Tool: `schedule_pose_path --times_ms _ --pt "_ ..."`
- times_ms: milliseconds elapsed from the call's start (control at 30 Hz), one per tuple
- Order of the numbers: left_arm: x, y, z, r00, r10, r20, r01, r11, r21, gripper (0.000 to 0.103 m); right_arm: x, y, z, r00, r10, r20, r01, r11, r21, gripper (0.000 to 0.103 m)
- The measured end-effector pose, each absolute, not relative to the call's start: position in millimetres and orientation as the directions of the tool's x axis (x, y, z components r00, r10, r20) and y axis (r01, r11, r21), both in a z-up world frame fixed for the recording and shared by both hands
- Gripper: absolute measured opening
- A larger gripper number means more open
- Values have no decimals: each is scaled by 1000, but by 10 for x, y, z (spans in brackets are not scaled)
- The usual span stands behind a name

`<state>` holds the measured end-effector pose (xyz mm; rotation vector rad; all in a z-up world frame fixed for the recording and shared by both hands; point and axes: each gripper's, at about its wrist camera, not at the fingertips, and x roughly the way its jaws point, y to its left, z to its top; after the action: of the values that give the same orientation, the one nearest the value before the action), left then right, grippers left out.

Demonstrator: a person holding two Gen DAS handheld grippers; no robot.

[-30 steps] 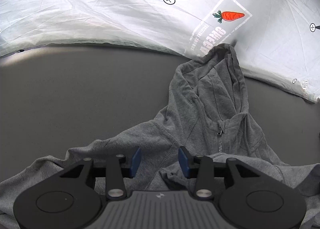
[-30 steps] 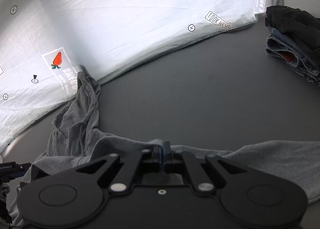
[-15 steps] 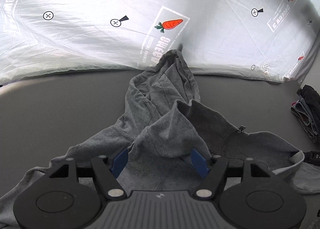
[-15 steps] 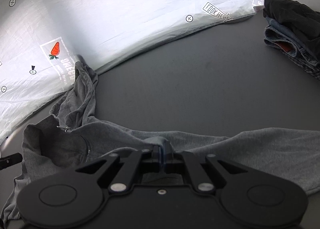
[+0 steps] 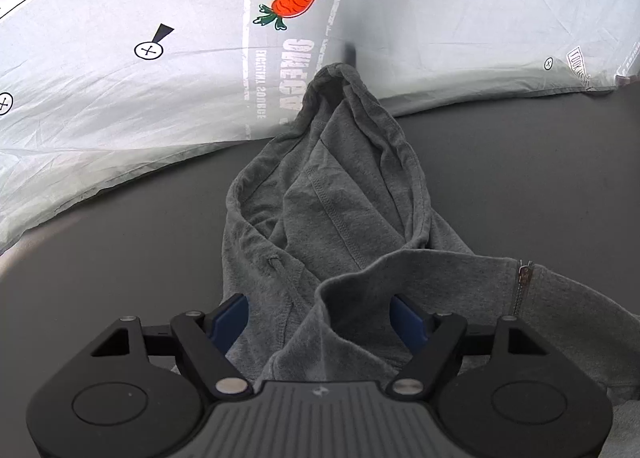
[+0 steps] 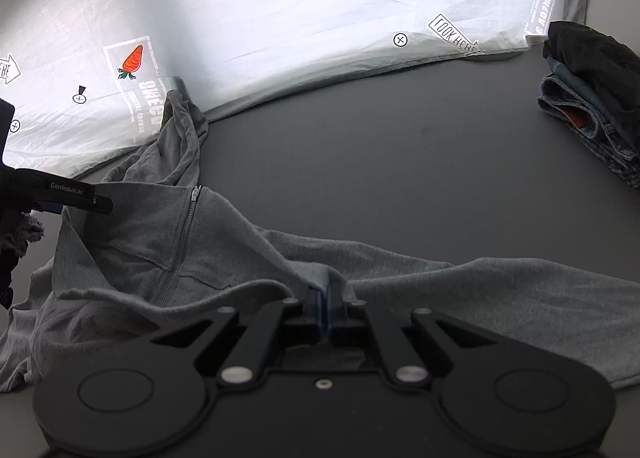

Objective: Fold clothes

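Grey hoodie (image 6: 224, 246) pinched in right claw (image 6: 325, 308); left claw (image 5: 320, 318) gaping, just narrowing, around fabric.

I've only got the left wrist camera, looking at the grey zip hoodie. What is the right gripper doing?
Observer: The right gripper is shut on a pinch of the grey hoodie, at the edge nearest its camera.
Operator: Okay. Is anything else lying on the table over on that side?
Observer: Yes. A stack of folded clothes, with a dark garment on top of denim, sits at the far right of the dark table, apart from the hoodie.
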<state>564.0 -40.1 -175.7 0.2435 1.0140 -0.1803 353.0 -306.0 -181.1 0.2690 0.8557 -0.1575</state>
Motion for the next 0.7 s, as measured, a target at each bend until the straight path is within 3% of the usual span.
schedule_pose_path --times_ms 33,67,100,133,300,467,567,700 --pt "5666 -387 -1790 507 -29 -861 259 958 121 50 3523 -3065 -1805 647 -33 -762 244 956 165 2" --pt "5684 -351 -1821 494 -29 -869 254 961 112 40 3512 -3068 -1793 649 -43 -760 244 957 154 2" --pt "5701 -303 -1854 478 -29 -878 240 966 99 16 3500 -3067 -1776 653 -54 -755 243 959 143 2" --pt "5699 -247 -1872 472 -23 -881 221 971 93 7 3484 -3062 -1749 659 -64 -750 238 963 126 2" --pt "5261 83 -1506 569 7 -822 92 993 72 6 3328 -3023 -1471 715 -125 -688 207 978 37 2" --pt "4136 577 -619 745 78 -663 -58 997 52 5 2762 -3091 -693 845 20 -534 131 961 243 2" --pt "3299 926 -148 795 147 -589 -162 986 28 5 2326 -2960 -268 888 114 -446 11 963 268 2" --pt "2387 1259 -33 731 195 -654 -295 955 -44 5 1994 -2814 -259 839 195 -509 -91 971 221 2"
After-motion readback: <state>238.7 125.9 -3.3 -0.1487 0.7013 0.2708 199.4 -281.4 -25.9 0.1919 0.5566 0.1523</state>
